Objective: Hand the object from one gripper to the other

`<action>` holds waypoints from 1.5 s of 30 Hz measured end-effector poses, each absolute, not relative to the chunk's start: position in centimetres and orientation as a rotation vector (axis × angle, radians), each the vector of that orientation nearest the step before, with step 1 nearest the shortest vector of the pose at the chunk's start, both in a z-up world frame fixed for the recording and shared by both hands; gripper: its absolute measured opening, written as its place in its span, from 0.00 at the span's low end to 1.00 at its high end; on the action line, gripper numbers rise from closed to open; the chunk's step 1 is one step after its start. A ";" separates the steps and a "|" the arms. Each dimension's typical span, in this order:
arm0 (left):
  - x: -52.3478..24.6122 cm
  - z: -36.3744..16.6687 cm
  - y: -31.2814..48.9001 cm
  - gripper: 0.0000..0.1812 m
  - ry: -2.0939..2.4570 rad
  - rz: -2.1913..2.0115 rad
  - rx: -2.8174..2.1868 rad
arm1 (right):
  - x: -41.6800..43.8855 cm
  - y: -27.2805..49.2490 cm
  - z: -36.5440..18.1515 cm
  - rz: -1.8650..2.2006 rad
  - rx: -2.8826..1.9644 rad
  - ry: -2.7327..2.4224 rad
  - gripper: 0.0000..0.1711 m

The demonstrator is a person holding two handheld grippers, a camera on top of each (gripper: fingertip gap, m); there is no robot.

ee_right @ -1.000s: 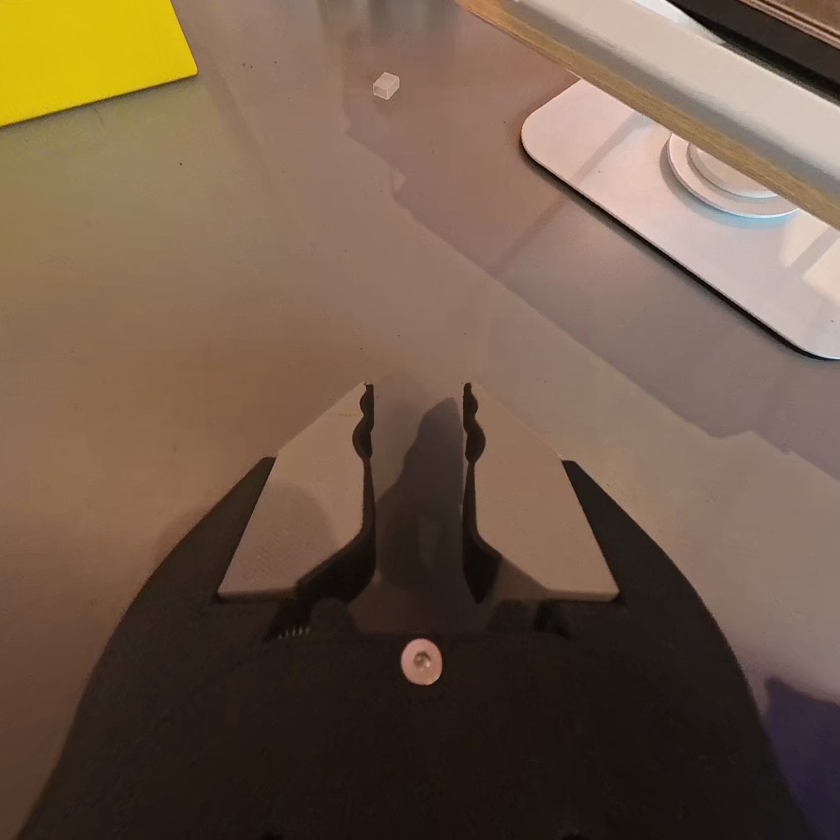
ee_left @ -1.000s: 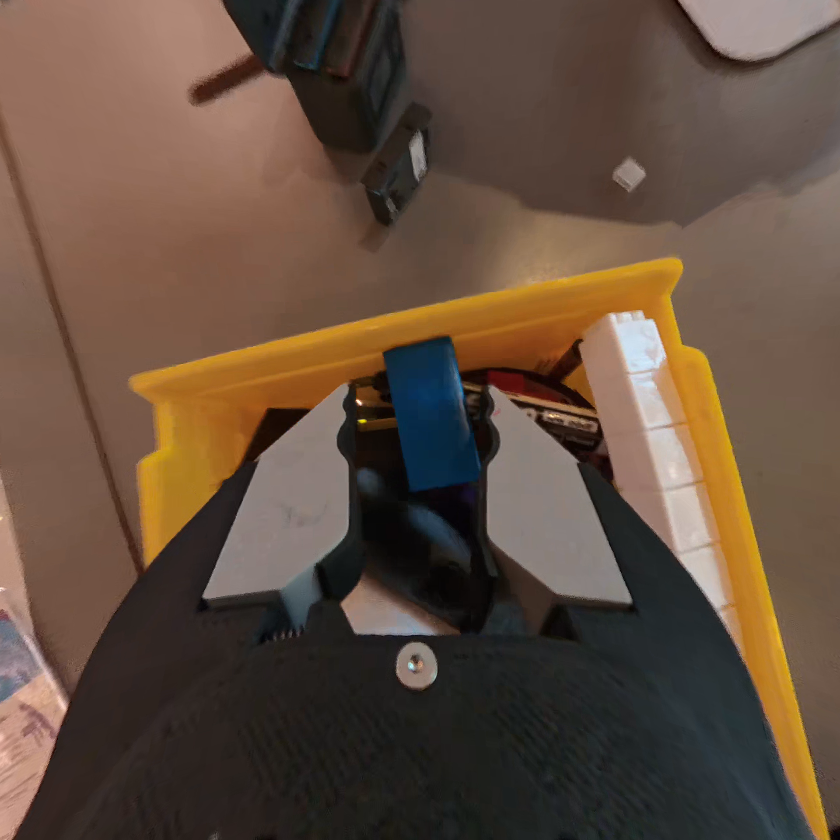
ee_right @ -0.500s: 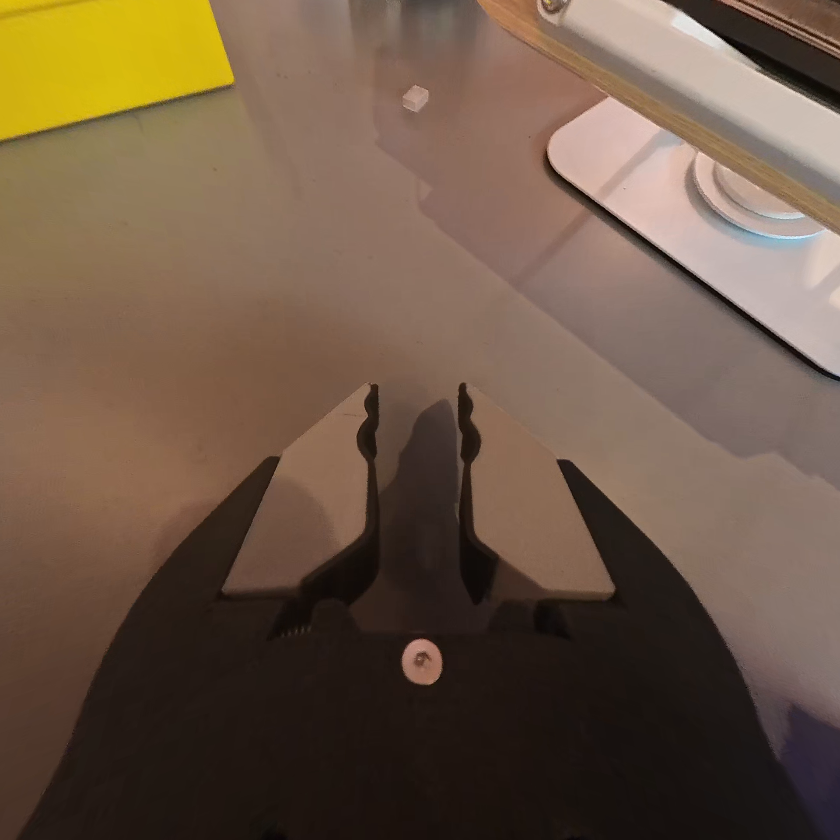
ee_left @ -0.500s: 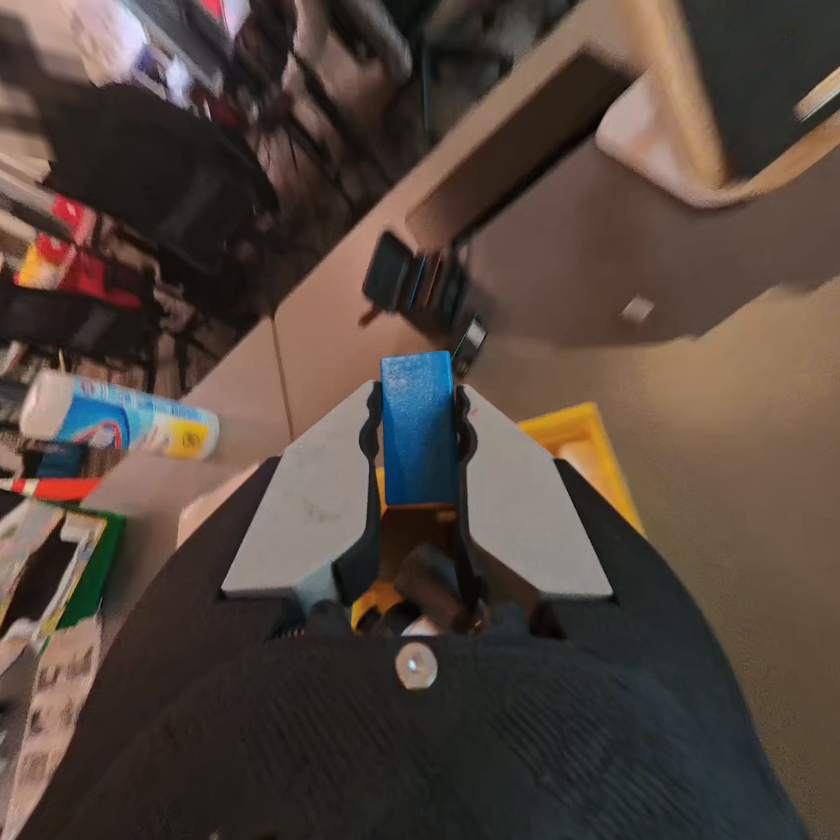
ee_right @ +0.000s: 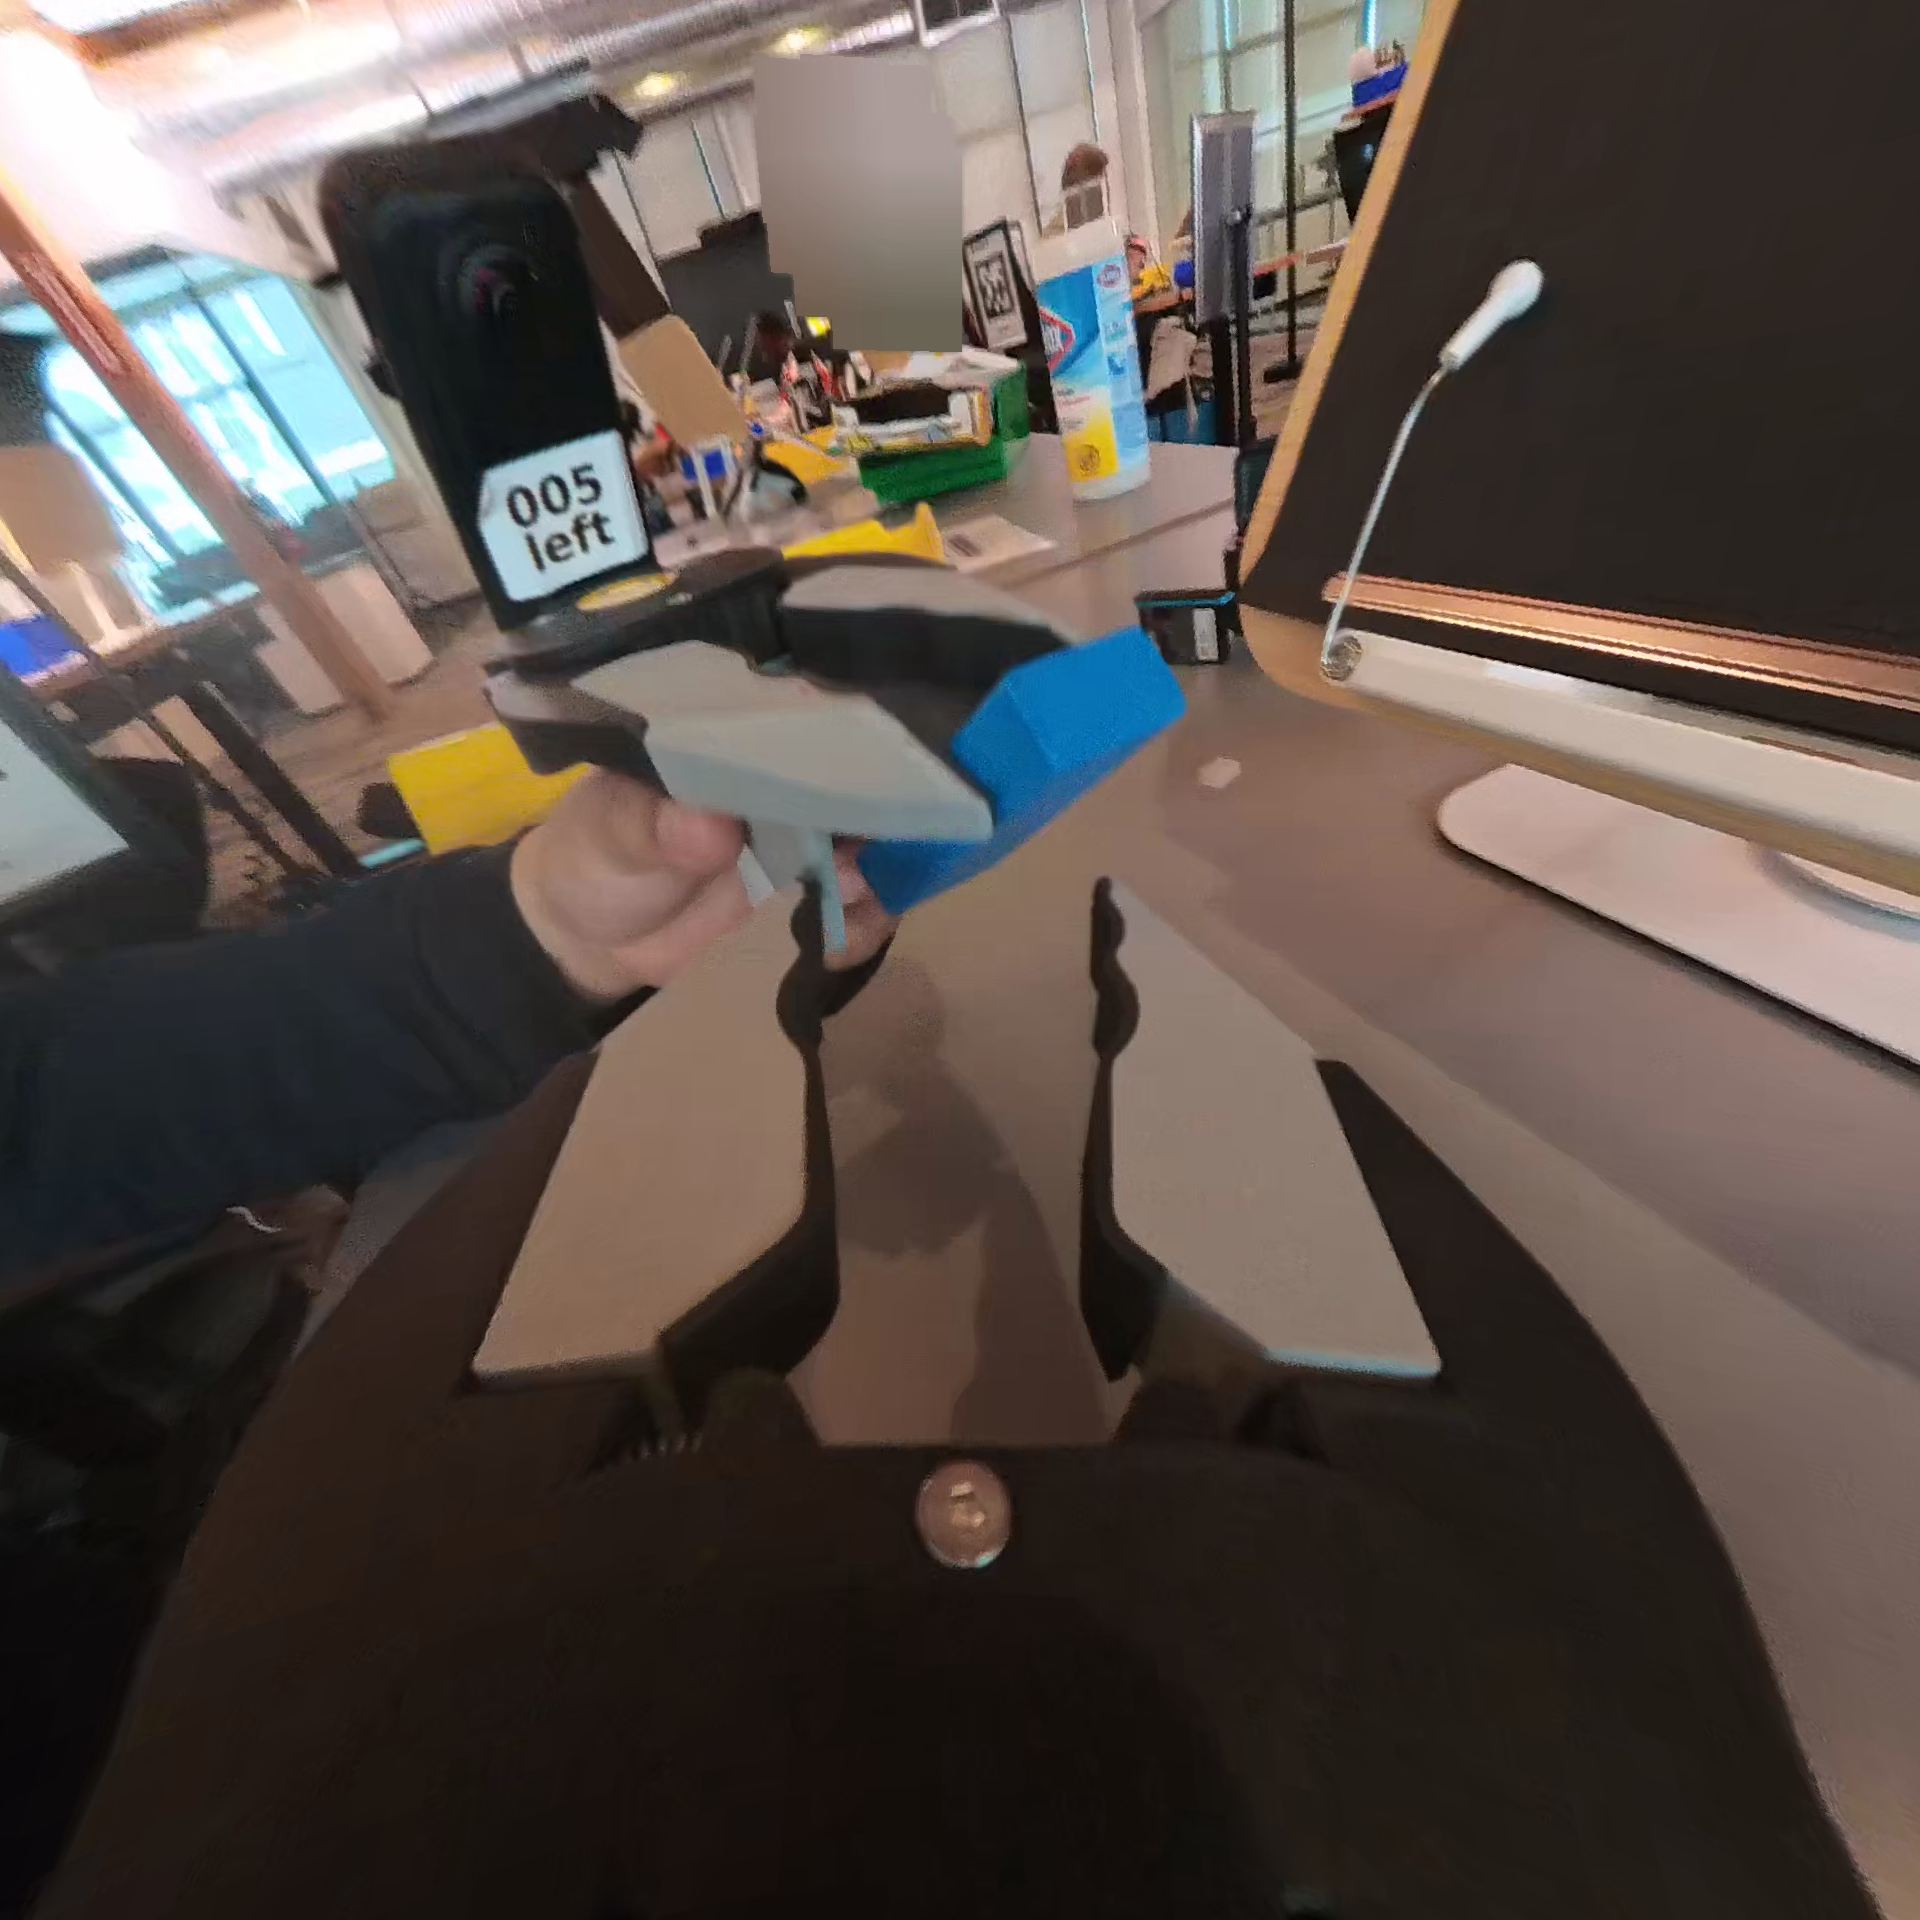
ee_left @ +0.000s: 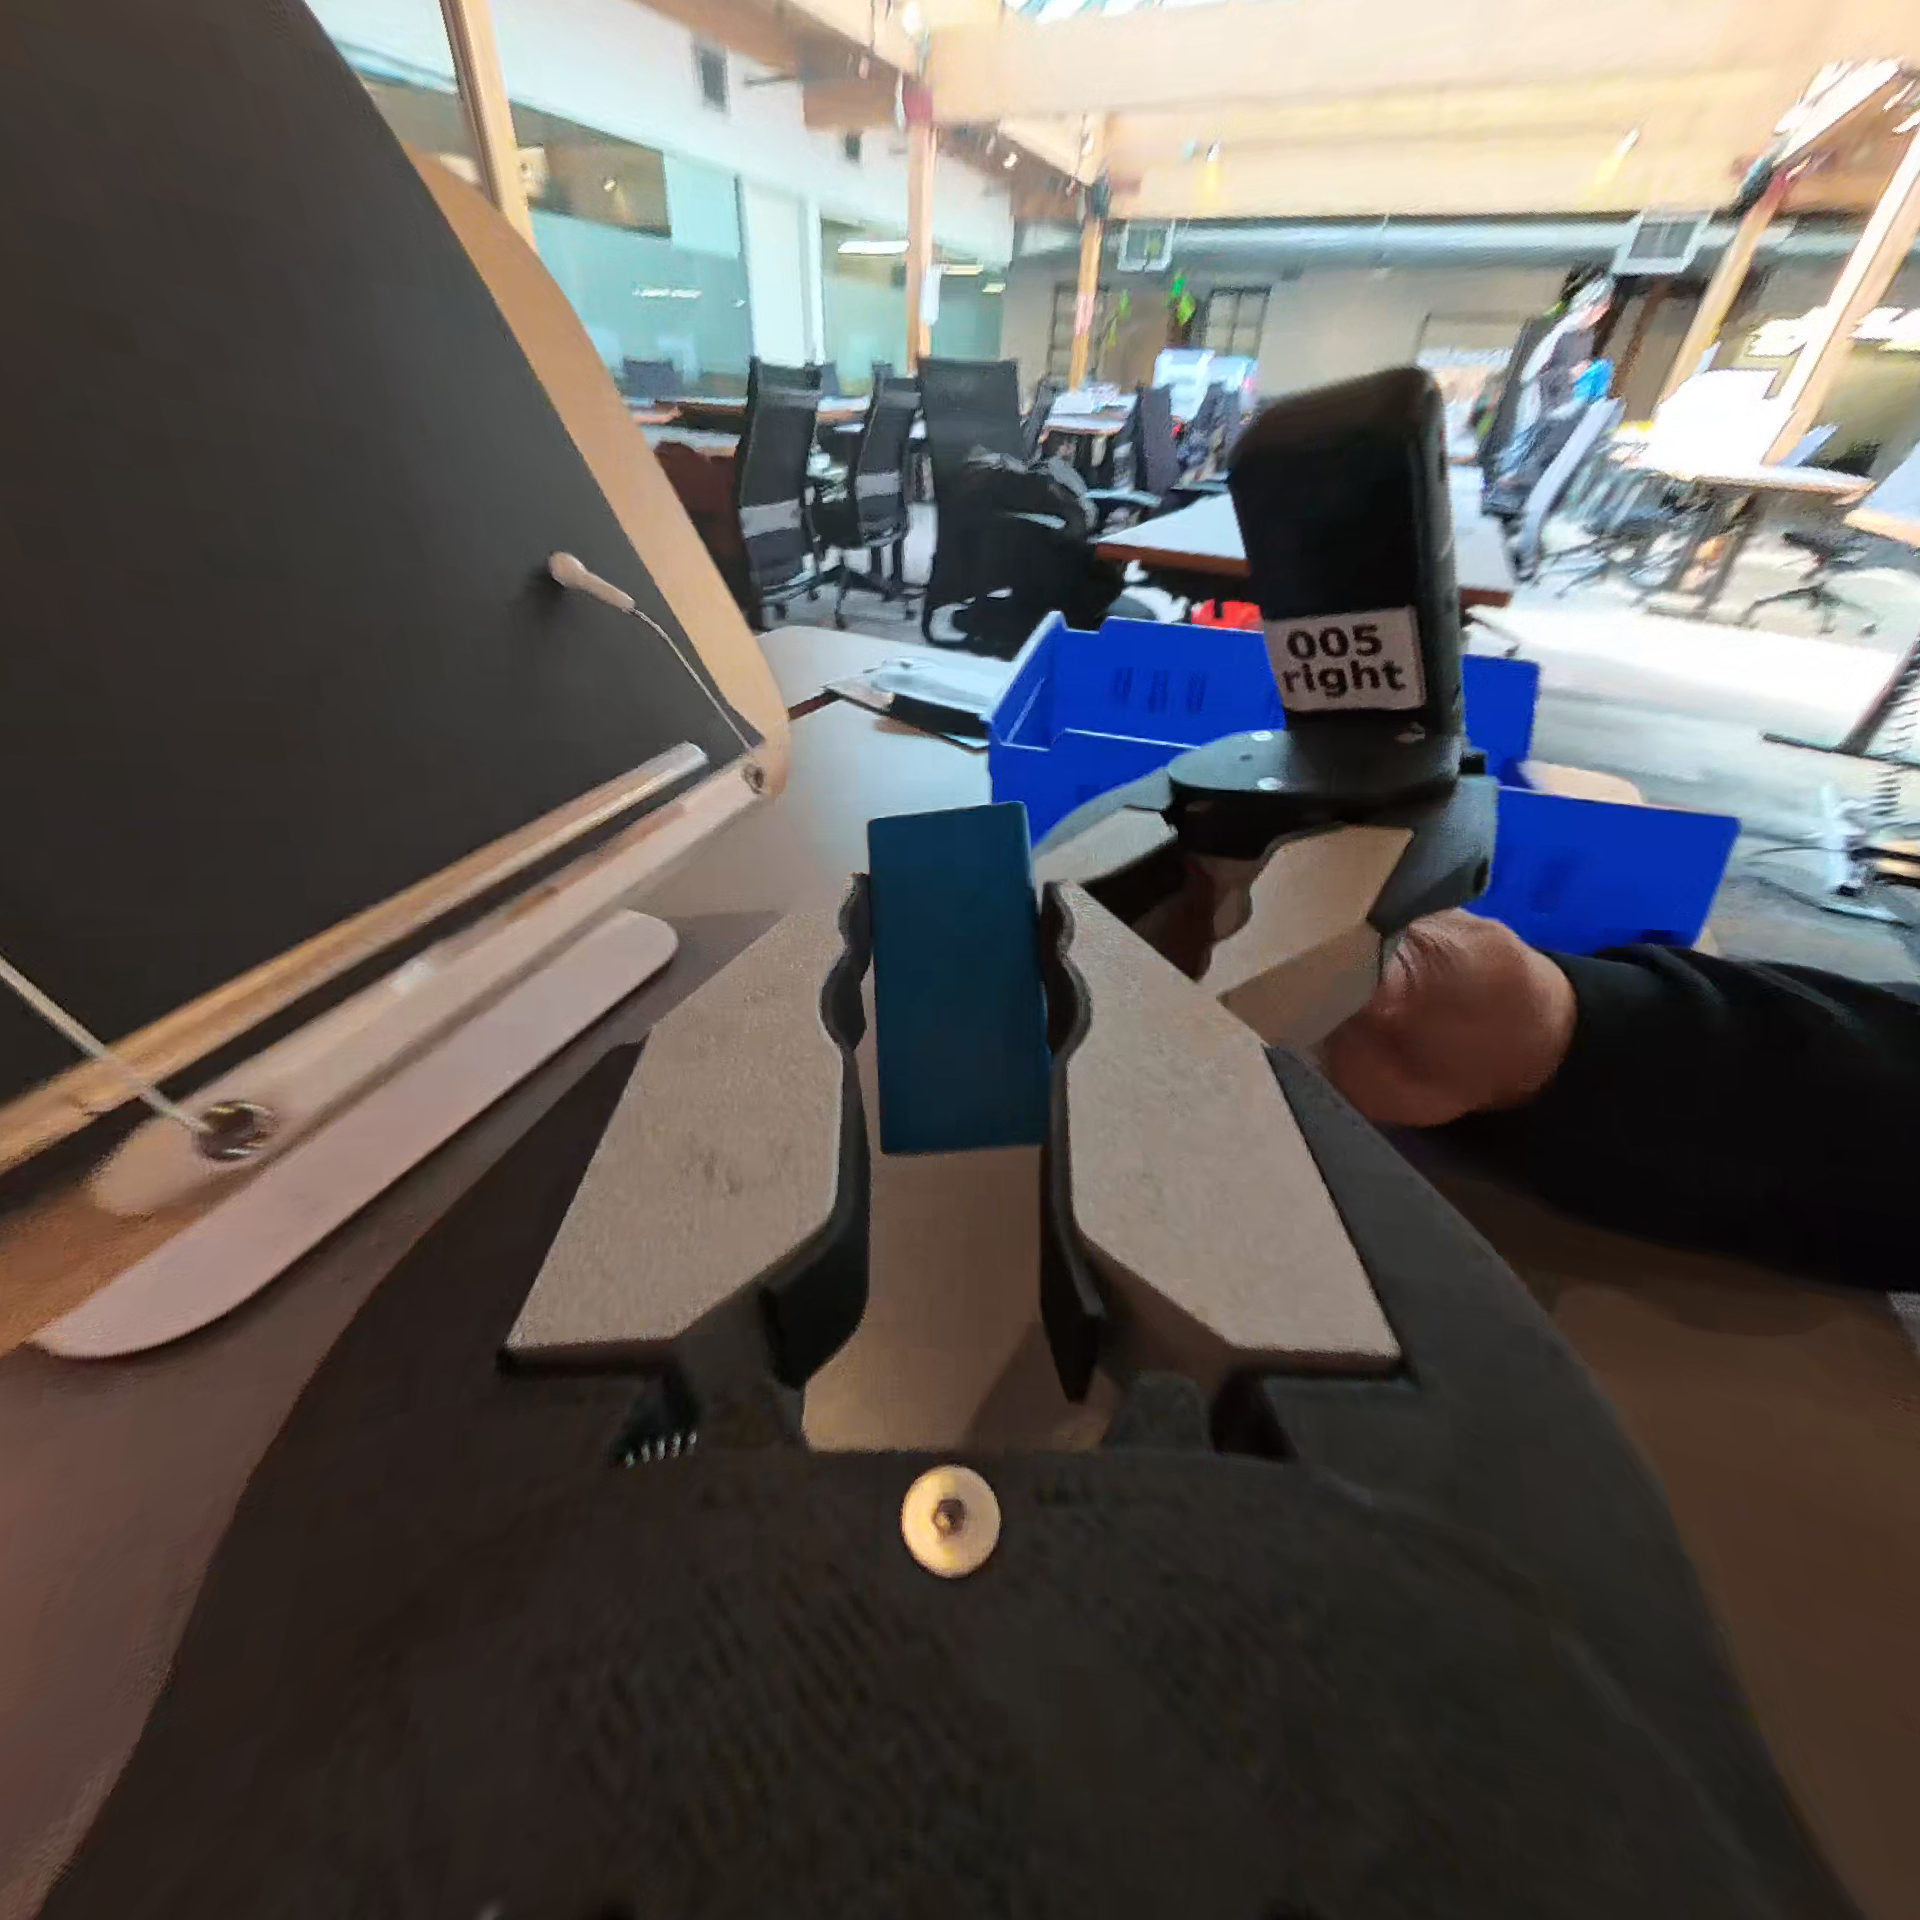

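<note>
A blue rectangular block [ee_left: 956, 977] is clamped upright between the grey fingers of my left gripper [ee_left: 951, 914]. In the right wrist view the left gripper [ee_right: 1013, 727] holds the block [ee_right: 1049, 748] level above the table, its free end pointing right, just above and beyond my right gripper [ee_right: 951, 904]. The right gripper is open and empty, with its jaws spread wide below the block and not touching it. In the left wrist view the right gripper's camera housing [ee_left: 1340, 540] stands close behind the block, to its right.
A monitor on a white base [ee_right: 1662, 862] stands right of the handover; it also shows in the left wrist view [ee_left: 312, 1143]. Blue bins [ee_left: 1122, 707] sit behind. A yellow bin [ee_right: 468, 779], a wipes canister [ee_right: 1096, 384] and a small black device [ee_right: 1190, 629] lie farther off. One gripper's finger ends stand about 4 centimeters off the other's.
My left gripper shut on the blue block, lifted it out of the yellow bin and swung to face the right gripper. My right gripper rose off the table and opened wider.
</note>
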State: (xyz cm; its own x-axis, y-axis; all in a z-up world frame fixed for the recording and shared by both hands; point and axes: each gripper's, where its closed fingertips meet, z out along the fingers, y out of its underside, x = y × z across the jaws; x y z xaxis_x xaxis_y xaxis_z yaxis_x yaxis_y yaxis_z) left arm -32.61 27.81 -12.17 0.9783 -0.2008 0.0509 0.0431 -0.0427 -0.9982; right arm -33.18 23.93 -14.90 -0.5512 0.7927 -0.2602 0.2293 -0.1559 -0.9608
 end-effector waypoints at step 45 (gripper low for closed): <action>-32.3 -17.3 27.3 0.15 0.599 0.542 -1.679 | -33.5 26.5 -17.5 1.543 -1.222 -1.758 0.08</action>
State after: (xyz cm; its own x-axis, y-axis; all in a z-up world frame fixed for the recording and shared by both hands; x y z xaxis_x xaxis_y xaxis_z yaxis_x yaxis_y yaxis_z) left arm -32.32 27.25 -17.29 0.7579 -0.0950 -0.6455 -0.6517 -0.1552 -0.7424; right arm -33.49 26.55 -17.48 -0.4744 0.8602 -0.1871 0.2970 -0.0437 -0.9539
